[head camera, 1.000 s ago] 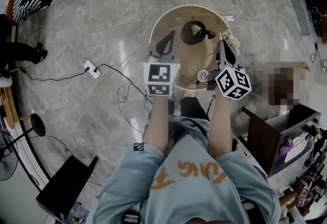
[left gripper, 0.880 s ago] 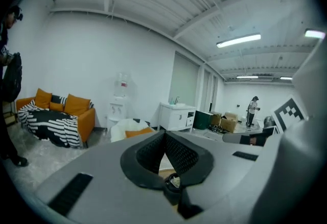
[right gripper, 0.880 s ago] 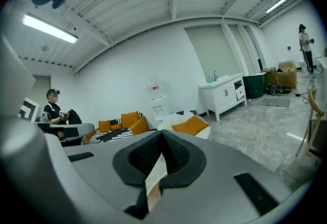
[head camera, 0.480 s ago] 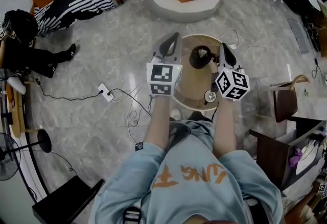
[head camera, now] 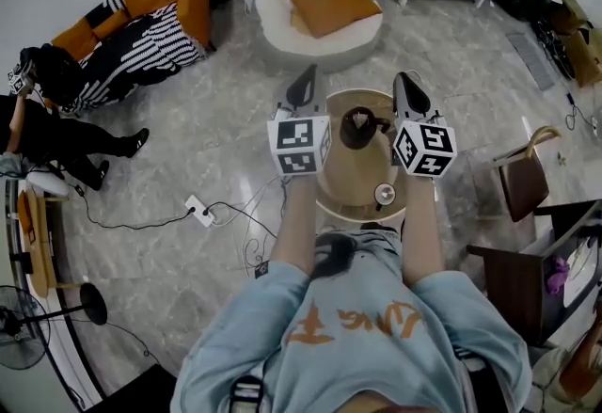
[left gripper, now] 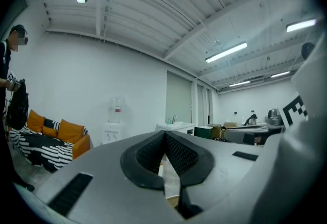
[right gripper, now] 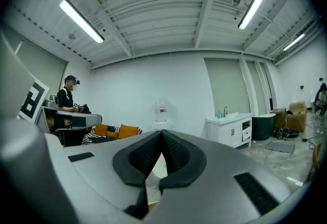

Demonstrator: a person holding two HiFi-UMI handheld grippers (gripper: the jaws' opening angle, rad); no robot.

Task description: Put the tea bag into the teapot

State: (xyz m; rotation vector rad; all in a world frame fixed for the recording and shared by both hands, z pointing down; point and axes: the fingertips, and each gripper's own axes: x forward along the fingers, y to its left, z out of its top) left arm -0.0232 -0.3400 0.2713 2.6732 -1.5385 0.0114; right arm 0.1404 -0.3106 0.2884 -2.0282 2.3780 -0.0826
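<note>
A dark teapot (head camera: 358,127) stands on a small round wooden table (head camera: 343,183) in front of the person. A small round white thing (head camera: 384,194) lies near the table's front edge; I cannot make out a tea bag. My left gripper (head camera: 303,82) is held above the table's left rim, left of the teapot. It is shut, with nothing between its pads (left gripper: 164,133). My right gripper (head camera: 404,82) hangs to the right of the teapot, also shut and empty (right gripper: 161,133). Both gripper views look level across the room, not at the table.
A white beanbag with an orange cushion (head camera: 320,2) sits beyond the table. An orange sofa (head camera: 155,11) and a person (head camera: 52,119) are at the left. A power strip and cables (head camera: 199,210) lie on the floor, and a chair (head camera: 522,181) stands at the right.
The head view has risen and pulled back, so the table looks smaller and sits lower in the frame. Both grippers stay shut, side by side on either side of the teapot.
</note>
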